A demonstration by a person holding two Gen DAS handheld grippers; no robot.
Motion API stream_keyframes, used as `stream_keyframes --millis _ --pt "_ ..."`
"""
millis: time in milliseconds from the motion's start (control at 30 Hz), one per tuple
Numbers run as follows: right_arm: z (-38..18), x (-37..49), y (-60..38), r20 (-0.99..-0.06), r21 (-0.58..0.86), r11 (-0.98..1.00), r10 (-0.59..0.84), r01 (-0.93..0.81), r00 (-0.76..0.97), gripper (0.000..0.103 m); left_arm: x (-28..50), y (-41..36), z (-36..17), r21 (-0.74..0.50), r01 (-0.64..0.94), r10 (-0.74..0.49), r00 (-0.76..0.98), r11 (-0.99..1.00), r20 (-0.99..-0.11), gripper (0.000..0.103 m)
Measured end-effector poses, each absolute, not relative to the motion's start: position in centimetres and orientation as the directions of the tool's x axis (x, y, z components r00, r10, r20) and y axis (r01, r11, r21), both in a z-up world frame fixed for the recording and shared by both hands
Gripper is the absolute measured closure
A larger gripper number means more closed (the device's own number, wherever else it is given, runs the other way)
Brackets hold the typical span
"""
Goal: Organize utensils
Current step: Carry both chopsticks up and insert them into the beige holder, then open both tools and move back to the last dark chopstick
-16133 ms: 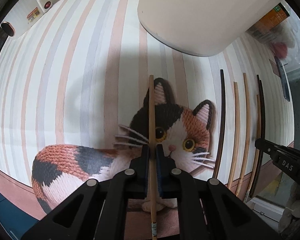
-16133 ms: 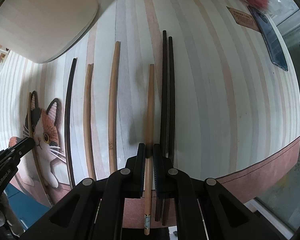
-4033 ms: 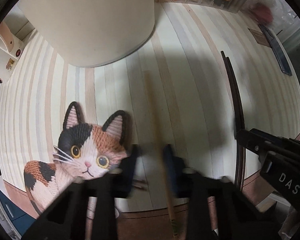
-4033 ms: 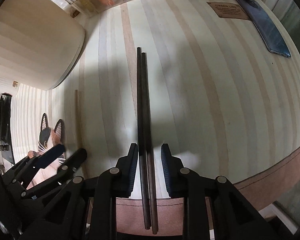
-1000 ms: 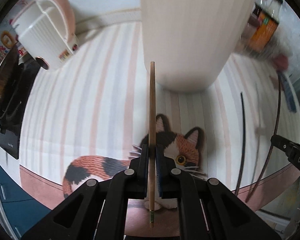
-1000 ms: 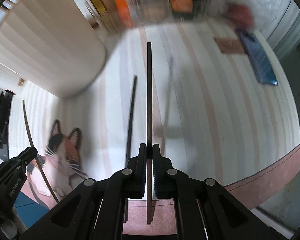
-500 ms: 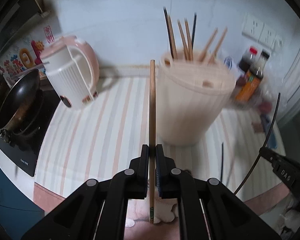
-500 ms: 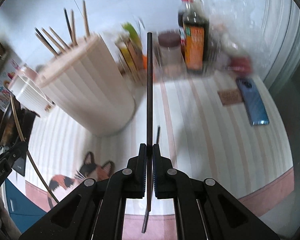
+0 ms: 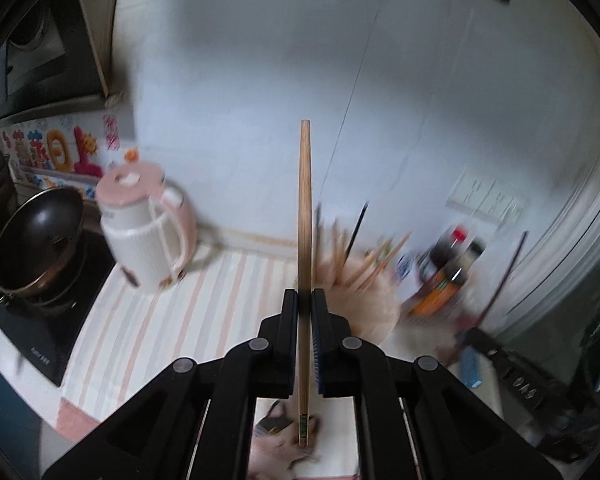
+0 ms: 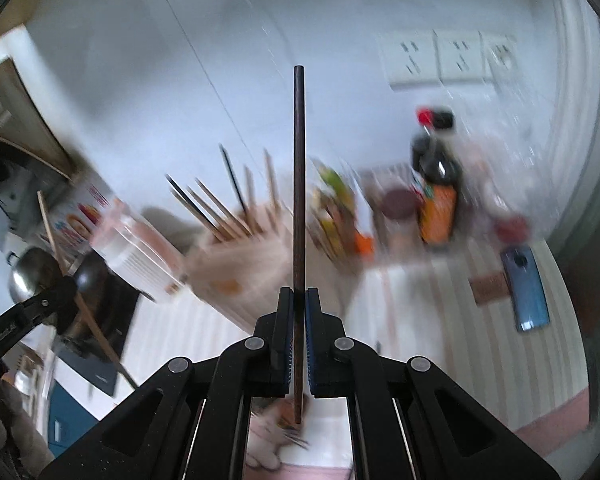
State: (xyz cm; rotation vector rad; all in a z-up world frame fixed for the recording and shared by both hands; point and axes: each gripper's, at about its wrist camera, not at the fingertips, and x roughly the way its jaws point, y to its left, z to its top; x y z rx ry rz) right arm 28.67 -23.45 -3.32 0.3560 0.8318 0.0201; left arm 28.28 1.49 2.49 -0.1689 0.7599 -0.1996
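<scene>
My left gripper (image 9: 305, 300) is shut on a light wooden chopstick (image 9: 305, 216) that stands up in front of the wall. My right gripper (image 10: 299, 298) is shut on a dark chopstick (image 10: 299, 176), also pointing upward. Both are lifted well above the striped countertop (image 9: 148, 320). The cream chopstick holder (image 9: 364, 300) stands behind and below the left gripper, with several chopsticks sticking out of it. In the right wrist view the holder (image 10: 244, 272) is blurred, left of the dark chopstick. The right gripper with its dark chopstick (image 9: 504, 280) shows at the right of the left wrist view.
A pink and white kettle (image 9: 148, 236) and a black wok (image 9: 36, 240) on a cooktop stand at the left. Sauce bottles (image 10: 436, 188) and jars line the back wall. A blue phone (image 10: 526, 288) lies at the right. The cat picture (image 10: 268, 436) lies below.
Both grippers have risen and tilted up with their chopsticks. The view went from the countertop and cat picture to the wall, the holder's top and the bottles.
</scene>
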Motion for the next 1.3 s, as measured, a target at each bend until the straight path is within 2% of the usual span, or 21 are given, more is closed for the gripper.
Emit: stream_keyframes --millis 267,600,933,1300 --pt "1.9 35.0 -22.6 -0.632 0.303 0.951 0.147 0.067 0.761 0.098 34.4 -0.8 6.9 -0.242 0.149 -0.267 0.765 0.959 -0.586 0.099" --pt "1.3 42.7 -21.7 -0.609 0.271 0.958 0.097 0.091 0.787 0.098 41.9 -2.4 3.9 -0.247 0.141 -0.262 0.776 0.959 -0.573 0.099" --pt "-2.2 45.1 -21.1 -0.624 0.262 0.961 0.096 0.092 0.776 0.097 44.9 -3.8 -1.0 -0.239 0.144 -0.266 0.729 0.96 -0.631 0.099" --pt "-4.7 45.5 -20.8 -0.661 0.247 0.966 0.11 0.077 0.742 0.097 45.6 -5.4 -3.1 -0.214 0.178 -0.278 0.653 0.96 -0.704 0.098"
